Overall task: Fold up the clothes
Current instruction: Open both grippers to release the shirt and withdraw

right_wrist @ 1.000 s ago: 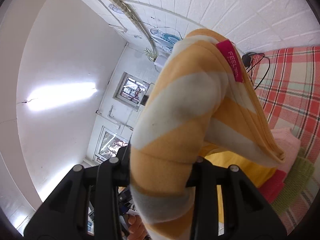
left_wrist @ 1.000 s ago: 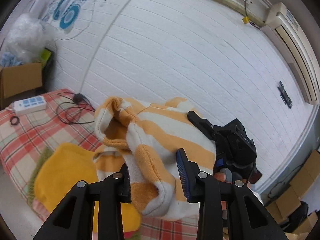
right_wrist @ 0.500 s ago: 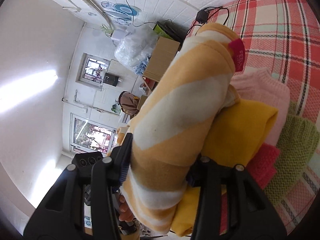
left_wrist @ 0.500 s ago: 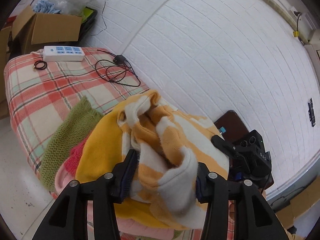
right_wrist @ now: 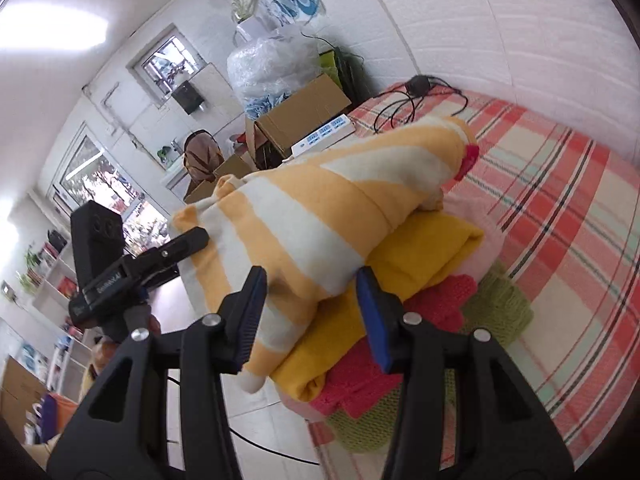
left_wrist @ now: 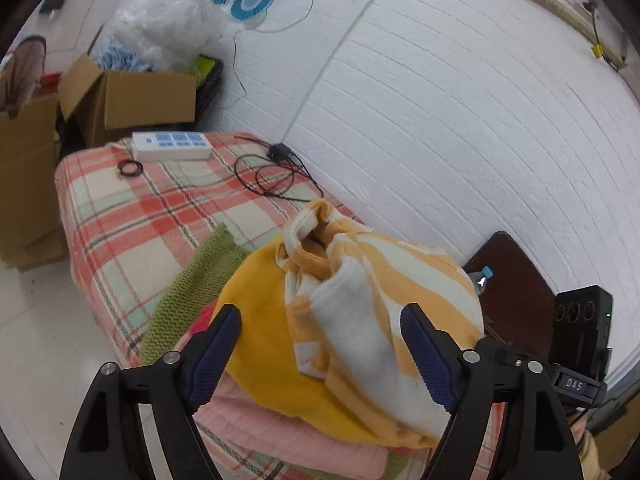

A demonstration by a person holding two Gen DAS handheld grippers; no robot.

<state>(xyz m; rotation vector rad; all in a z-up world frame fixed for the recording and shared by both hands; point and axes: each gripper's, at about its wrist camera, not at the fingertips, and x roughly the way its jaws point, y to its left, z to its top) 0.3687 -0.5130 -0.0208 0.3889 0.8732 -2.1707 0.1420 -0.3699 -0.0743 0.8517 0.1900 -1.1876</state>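
The left tool (left_wrist: 320,352) is released, its blue-padded fingers (left_wrist: 214,350) spread wide to either side of the striped garment (left_wrist: 384,300) without touching it. The right tool (right_wrist: 312,312) is released too, its pads flanking the garment's near end; whether they brush the cloth is hard to tell. Just ahead of both tools the rolled orange-and-white garment lies on top of a stack: a yellow piece (left_wrist: 264,320), then pink (left_wrist: 280,428), with a green knit (left_wrist: 192,280) at the bottom. Only the right view shows the red knit layer (right_wrist: 380,368) and the garment's red tag (right_wrist: 470,156). Beyond the stack stretches the plaid-covered bed (left_wrist: 132,216), where the left view shows a power strip (left_wrist: 172,146) and a black cable (left_wrist: 276,176). Each view catches the other tool partly cut off.
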